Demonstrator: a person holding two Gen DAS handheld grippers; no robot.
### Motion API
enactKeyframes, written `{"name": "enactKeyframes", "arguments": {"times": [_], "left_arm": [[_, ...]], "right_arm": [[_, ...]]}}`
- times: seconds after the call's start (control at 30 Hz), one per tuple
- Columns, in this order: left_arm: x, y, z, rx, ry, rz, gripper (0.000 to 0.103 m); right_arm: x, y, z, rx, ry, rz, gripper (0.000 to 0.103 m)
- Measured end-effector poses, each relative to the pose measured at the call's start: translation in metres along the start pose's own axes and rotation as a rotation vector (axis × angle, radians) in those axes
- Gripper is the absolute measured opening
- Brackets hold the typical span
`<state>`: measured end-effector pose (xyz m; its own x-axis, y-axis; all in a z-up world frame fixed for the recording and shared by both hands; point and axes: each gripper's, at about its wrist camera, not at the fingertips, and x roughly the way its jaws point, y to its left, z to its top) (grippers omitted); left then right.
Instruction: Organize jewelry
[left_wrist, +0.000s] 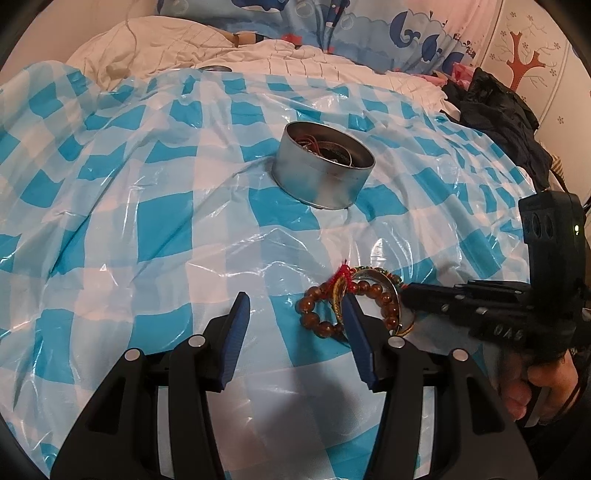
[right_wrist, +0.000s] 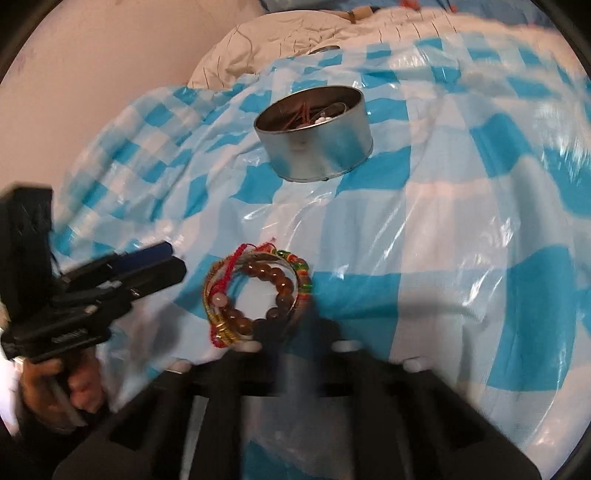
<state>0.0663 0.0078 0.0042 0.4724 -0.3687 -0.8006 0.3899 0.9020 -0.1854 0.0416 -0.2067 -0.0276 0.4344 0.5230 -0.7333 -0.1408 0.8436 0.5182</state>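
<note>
A bundle of bracelets (left_wrist: 354, 302) lies on the blue-checked plastic sheet (left_wrist: 147, 221): brown beads, red cord, a silver bangle and a green-orange bead string. It also shows in the right wrist view (right_wrist: 258, 295). A round metal tin (left_wrist: 323, 166) with jewelry inside stands beyond it, also in the right wrist view (right_wrist: 314, 133). My left gripper (left_wrist: 295, 314) is open, its right finger beside the beads. My right gripper (right_wrist: 291, 325) is shut on the bundle's near edge, though blur hides the fingertips.
The sheet covers a bed with a cream quilt (left_wrist: 147, 40) and blue patterned pillows (left_wrist: 369, 26) at the back. Dark clothing (left_wrist: 498, 110) lies at the right edge. A small metal lid (left_wrist: 214, 68) lies by the quilt.
</note>
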Motion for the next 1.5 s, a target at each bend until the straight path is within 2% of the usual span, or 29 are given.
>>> {"name": "enactKeyframes", "arguments": {"times": [0.1, 0.23, 0.37, 0.5, 0.73, 0.93, 0.97, 1.03, 1.13, 1.23, 1.3, 1.37, 1.5], "left_arm": [[0.000, 0.000, 0.000, 0.000, 0.000, 0.004, 0.049], [0.000, 0.002, -0.001, 0.000, 0.004, -0.001, 0.049], [0.004, -0.007, -0.002, 0.029, 0.017, -0.016, 0.049], [0.010, -0.022, -0.002, 0.068, 0.030, -0.037, 0.050], [0.028, -0.049, 0.000, 0.142, 0.054, -0.012, 0.054], [0.043, -0.060, 0.002, 0.207, 0.044, 0.139, 0.054], [0.044, -0.059, 0.003, 0.206, 0.046, 0.142, 0.043], [0.043, -0.055, 0.004, 0.191, 0.048, 0.131, 0.024], [0.034, -0.049, 0.005, 0.167, 0.033, 0.084, 0.006], [0.028, -0.043, 0.006, 0.150, 0.017, 0.058, 0.004], [0.022, -0.034, 0.007, 0.102, 0.010, 0.009, 0.003], [0.016, -0.018, 0.010, 0.000, 0.012, -0.118, 0.003], [0.006, -0.006, 0.011, -0.029, -0.027, -0.092, 0.003]], "right_arm": [[-0.014, 0.004, 0.003, -0.004, -0.064, 0.048, 0.004], [-0.041, 0.017, 0.008, -0.052, -0.195, 0.124, 0.004], [-0.065, 0.026, 0.010, -0.084, -0.306, 0.146, 0.004], [-0.075, 0.020, 0.014, -0.060, -0.346, 0.144, 0.004], [-0.067, 0.003, 0.016, 0.012, -0.307, 0.075, 0.004], [-0.055, -0.006, 0.014, 0.040, -0.255, 0.046, 0.004], [-0.054, -0.006, 0.013, 0.040, -0.250, 0.044, 0.004], [-0.052, -0.007, 0.013, 0.042, -0.243, 0.042, 0.004], [-0.048, -0.008, 0.013, 0.048, -0.227, 0.030, 0.004], [-0.044, -0.011, 0.012, 0.056, -0.209, 0.016, 0.004], [-0.041, -0.011, 0.012, 0.055, -0.200, 0.007, 0.004], [-0.038, -0.011, 0.012, 0.055, -0.186, -0.005, 0.004], [-0.022, -0.015, 0.010, 0.070, -0.112, -0.025, 0.004]]}}
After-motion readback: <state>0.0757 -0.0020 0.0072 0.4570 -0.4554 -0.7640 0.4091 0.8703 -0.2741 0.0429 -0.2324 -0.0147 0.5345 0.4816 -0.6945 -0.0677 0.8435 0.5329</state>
